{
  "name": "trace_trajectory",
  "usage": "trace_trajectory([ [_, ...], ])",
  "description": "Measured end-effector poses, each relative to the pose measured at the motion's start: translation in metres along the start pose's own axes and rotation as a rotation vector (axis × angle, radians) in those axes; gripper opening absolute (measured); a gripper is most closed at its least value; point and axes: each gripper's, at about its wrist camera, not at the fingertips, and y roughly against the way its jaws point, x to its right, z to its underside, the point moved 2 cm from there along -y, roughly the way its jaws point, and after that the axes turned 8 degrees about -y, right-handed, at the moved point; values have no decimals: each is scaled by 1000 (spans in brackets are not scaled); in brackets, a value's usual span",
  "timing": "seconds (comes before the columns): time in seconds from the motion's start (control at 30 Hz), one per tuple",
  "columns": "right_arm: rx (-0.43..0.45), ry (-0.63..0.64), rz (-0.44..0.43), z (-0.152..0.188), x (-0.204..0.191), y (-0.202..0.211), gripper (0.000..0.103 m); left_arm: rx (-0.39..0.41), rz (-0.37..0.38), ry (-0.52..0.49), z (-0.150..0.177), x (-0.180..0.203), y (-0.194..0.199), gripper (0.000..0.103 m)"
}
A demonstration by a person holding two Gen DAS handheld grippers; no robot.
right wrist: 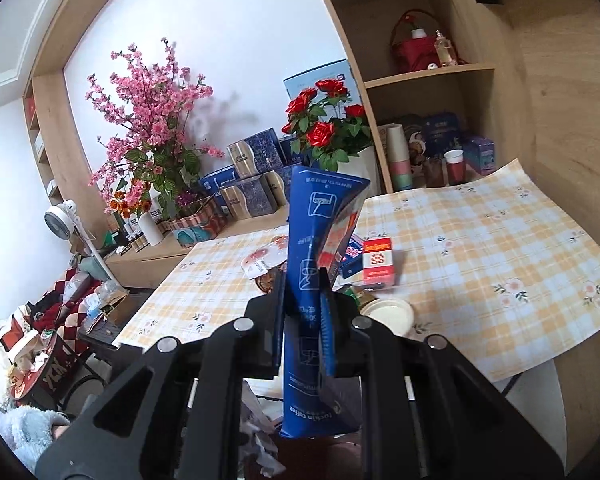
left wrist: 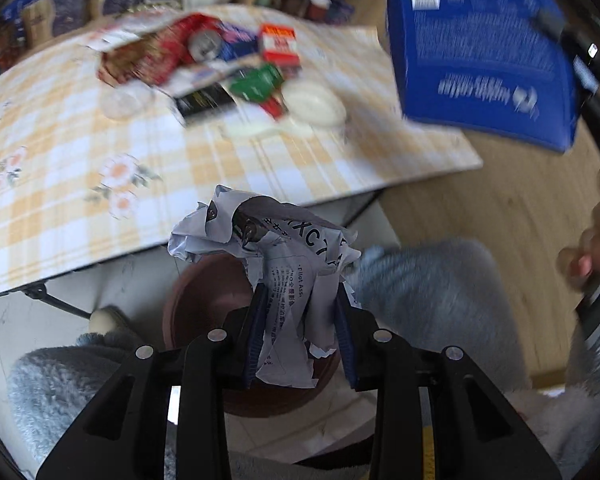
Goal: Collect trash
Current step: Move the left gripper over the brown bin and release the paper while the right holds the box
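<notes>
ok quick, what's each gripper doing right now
Left gripper: shut on the crumpled paper, above a brown bin.
Right gripper: shut on the blue bag.

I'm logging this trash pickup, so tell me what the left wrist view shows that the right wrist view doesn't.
Left wrist only: the left gripper shut on crumpled paper above a brown bin.
Right wrist only: the right gripper clamping the blue bag, plus flowers and shelves.
Both: the blue bag, the checked table, the red box and the white lid.
</notes>
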Motion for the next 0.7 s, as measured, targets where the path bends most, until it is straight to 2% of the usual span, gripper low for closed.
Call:
trace_trajectory([
  [0.23,-23,-50,17,9,25,-9,18,-151,22,-58,-3,7,-48,34],
  [0.33,-39,-76,23,13,35,-17,18,-172,30,-72,-6,8,-62,44],
  [0.4,-49,-91,27,15,40,-21,18,-154,32,-78,-9,7,-66,61],
  [0.5,-61,-101,34,17,45,-26,18,-123,27,-65,-11,4,-63,74],
  [0.57,-73,-105,37,20,47,-29,18,-101,12,-44,-11,-3,-58,75],
  [0.7,-100,-96,38,28,45,-34,18,-1,-58,16,-10,-21,-30,82],
])
